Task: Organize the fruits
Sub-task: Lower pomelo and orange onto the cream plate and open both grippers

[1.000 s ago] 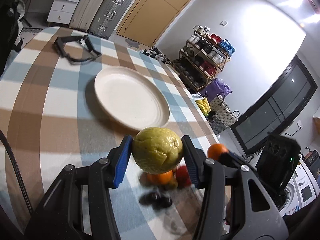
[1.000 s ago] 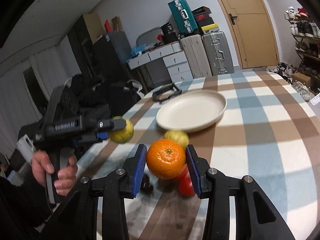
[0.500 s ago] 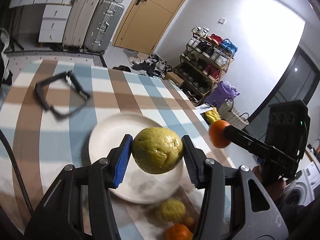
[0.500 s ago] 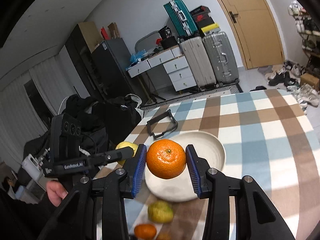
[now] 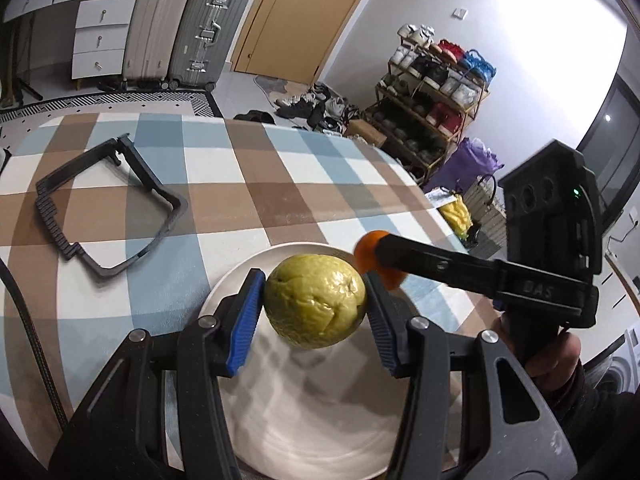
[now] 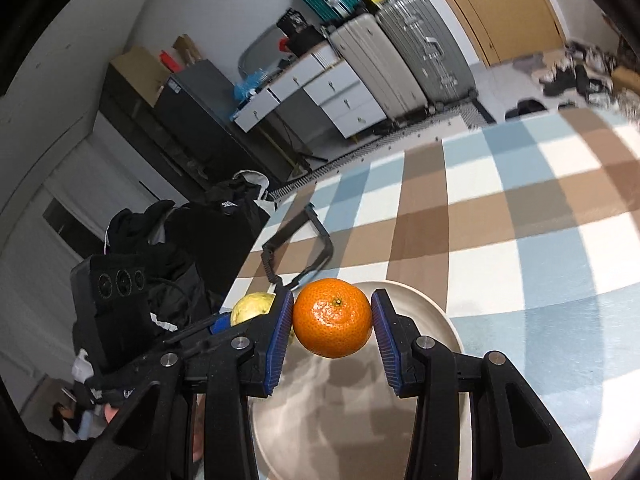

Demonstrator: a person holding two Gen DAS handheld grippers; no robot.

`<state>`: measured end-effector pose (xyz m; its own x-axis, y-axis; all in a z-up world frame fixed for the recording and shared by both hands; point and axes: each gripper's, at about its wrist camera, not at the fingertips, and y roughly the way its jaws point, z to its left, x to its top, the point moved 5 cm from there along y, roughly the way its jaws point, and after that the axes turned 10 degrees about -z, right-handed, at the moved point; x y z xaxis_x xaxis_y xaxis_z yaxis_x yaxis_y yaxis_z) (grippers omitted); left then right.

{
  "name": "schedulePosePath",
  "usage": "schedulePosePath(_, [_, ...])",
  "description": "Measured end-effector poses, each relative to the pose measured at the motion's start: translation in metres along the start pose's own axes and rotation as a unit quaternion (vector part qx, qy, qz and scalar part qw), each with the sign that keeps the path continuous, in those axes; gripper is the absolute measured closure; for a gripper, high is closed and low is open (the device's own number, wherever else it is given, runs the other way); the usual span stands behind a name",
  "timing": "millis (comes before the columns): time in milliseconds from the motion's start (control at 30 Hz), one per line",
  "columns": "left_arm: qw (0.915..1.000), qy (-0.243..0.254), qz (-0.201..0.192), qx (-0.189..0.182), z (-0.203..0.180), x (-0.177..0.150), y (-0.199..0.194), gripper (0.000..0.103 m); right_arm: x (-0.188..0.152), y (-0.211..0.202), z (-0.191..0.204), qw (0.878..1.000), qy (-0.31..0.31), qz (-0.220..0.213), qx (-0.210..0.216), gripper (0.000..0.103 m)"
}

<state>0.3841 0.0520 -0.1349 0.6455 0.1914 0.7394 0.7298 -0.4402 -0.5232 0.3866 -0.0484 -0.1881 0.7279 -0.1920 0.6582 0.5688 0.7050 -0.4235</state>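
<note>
My left gripper (image 5: 315, 312) is shut on a wrinkled yellow-green fruit (image 5: 315, 305), held over the cream plate (image 5: 304, 416) on the checked tablecloth. My right gripper (image 6: 333, 323) is shut on an orange (image 6: 333, 322), also above the plate (image 6: 436, 320). In the left wrist view the right gripper comes in from the right, its orange (image 5: 370, 249) at the plate's far rim. In the right wrist view the yellow-green fruit (image 6: 250, 307) peeks out left of my fingers. The plate looks bare under both fruits.
A black angular frame (image 5: 104, 204) lies on the cloth (image 5: 280, 184) left of the plate, also seen as the black frame (image 6: 298, 250). The table's right edge drops to a floor with a shoe rack (image 5: 432, 92). Suitcases (image 5: 188, 28) stand beyond the far edge.
Both grippers have carried their fruits forward from the fruit pile to above the plate. The pile has dropped out of view. Both grips are unchanged.
</note>
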Motion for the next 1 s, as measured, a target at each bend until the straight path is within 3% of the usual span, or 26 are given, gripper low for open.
schedulePosePath(233, [0.9997,0.018,0.018,0.008,0.008,-0.010,0.023,0.055,-0.011,0.029,-0.024,0.999,0.040,0.034,-0.014,0.062])
schedulePosePath(533, [0.9996,0.023,0.014,0.012,0.013,-0.011,0.035,0.055,-0.014,0.043,-0.023,0.998,0.038,0.034,-0.033,0.061])
schedulePosePath(567, [0.9993,0.030,0.008,0.019,0.012,-0.010,0.035,0.054,-0.014,0.044,-0.022,0.998,0.040,0.035,-0.034,0.061])
schedulePosePath(633, [0.9982,0.047,0.003,0.037,0.012,-0.010,0.035,0.041,-0.013,0.044,-0.021,0.998,0.041,0.033,-0.040,0.060])
schedulePosePath(767, [0.9981,0.037,-0.003,0.049,0.012,-0.005,0.025,0.039,-0.009,0.037,-0.018,0.998,0.038,0.020,-0.053,0.049])
schedulePosePath(933, [0.9967,0.039,-0.033,0.063,0.000,0.003,-0.012,0.023,-0.002,0.002,-0.006,0.998,0.029,-0.011,-0.051,0.047])
schedulePosePath(1000, [0.9941,0.049,-0.052,0.082,-0.008,0.005,-0.034,0.019,0.000,-0.017,0.000,0.998,0.023,-0.027,-0.052,0.042])
